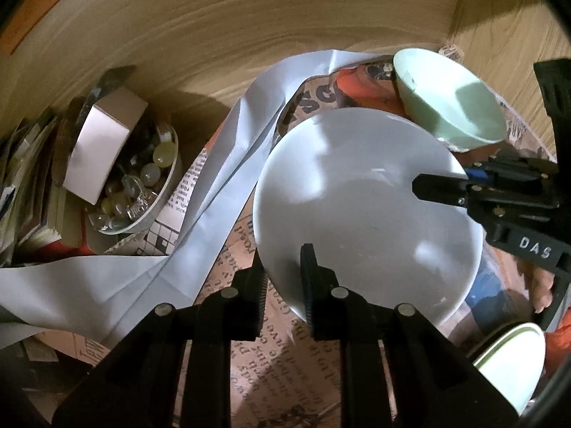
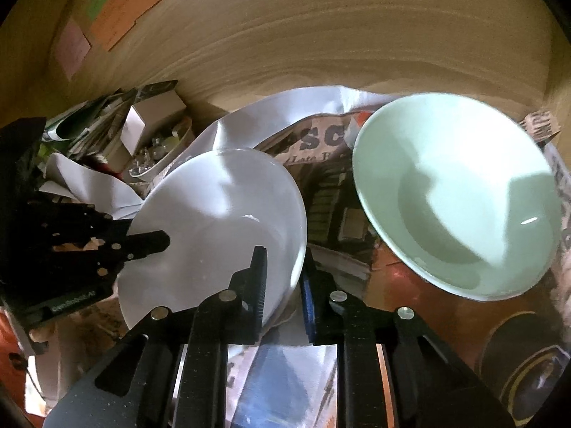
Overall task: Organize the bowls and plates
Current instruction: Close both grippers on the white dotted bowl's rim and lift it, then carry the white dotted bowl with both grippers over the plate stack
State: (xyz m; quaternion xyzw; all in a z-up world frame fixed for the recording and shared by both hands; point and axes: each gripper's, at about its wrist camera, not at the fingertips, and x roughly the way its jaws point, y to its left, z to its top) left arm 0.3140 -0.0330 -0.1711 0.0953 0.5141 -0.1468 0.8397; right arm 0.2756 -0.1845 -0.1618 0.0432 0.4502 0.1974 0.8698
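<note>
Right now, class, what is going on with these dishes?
A person holds tongs in each hand, and both are shut on the rim of the same white bowl. The left tongs grip its near edge; the right tongs grip the opposite edge. A pale green bowl sits untouched beside it on the newspaper lining.

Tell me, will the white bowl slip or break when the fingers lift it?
The white bowl looks glossy, so it may slip. It looks like ceramic: stiff, probably breakable if dropped. Both the left gripper and right gripper pinch its thin rim, which should steady it.
</note>
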